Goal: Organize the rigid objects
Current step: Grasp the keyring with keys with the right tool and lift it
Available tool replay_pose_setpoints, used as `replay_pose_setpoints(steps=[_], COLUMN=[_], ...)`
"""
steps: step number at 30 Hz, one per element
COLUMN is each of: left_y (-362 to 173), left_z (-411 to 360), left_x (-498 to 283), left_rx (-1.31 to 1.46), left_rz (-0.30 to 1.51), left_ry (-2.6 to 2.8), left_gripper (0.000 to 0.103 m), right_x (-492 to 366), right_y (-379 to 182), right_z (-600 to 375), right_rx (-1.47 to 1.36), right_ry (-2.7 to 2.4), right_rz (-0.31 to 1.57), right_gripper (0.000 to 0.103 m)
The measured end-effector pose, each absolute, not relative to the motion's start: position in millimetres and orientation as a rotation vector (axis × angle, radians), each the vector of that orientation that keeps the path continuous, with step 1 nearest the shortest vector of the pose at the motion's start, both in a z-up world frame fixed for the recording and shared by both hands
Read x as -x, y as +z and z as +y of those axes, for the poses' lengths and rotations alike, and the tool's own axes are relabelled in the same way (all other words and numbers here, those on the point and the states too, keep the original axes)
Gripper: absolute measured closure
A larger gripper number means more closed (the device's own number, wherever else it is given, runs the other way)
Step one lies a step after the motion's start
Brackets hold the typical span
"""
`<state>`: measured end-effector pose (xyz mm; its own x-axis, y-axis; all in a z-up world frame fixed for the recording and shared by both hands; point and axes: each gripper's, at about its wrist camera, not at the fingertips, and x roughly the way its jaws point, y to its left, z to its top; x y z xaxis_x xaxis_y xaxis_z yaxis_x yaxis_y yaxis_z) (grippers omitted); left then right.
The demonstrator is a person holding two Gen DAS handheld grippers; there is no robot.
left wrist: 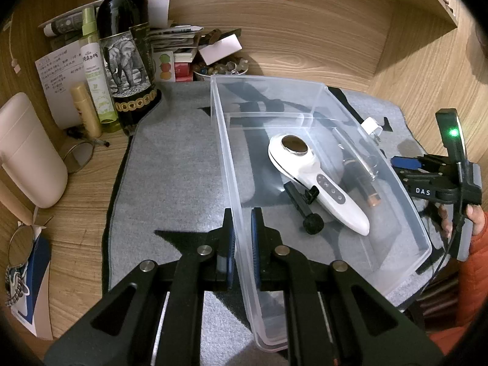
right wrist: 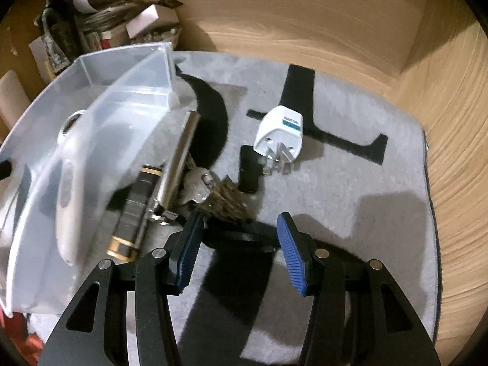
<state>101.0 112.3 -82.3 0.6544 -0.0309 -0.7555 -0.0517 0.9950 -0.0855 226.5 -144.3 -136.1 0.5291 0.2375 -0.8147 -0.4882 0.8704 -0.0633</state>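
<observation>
The left gripper (left wrist: 242,238) clamped the clear plastic bin's (left wrist: 360,140) wall; the right gripper (right wrist: 239,253) gaped empty (white plug adapter (right wrist: 279,135) ahead).

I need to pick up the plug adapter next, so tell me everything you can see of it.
The white plug adapter is a small, blocky, plastic-looking body with a blue label on its upper face and metal prongs sticking out toward the camera. It lies on its side on the grey mat, outside the clear bin, untouched, ahead of the open right gripper.

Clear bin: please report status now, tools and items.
Left tool shut on bin wall. Right tool open, empty, above mat. Massager inside bin; plug and keys outside, on mat. Nothing in the way.
</observation>
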Motion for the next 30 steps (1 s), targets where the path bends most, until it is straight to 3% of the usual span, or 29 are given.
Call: replay_pose_setpoints(steps=[9,11,12,30], left_y=[-83,-83,-83,-82], left_z=[115,115,115,116], left_x=[-101,-101,-101,-100], left_rx=[0.105,0.105,0.106,0.116], left_rz=[0.859,0.859,0.86,0.861], left_ry=[0.016,0.017,0.018,0.021], left_gripper=[0.094,0.094,0.094,0.094], right_x=[-237,-237,-237,-208], right_y=[-138,-137,-137,-72], right_z=[-134,-133,-132,-139], right_rx=[0.316,0.314,0.31,0.276], right_ry=[0.477,0.491,0.501,0.518], right_rz=[0.897,0.884,0.885,0.701], right_gripper=[0.056,0.064,0.073,0.073])
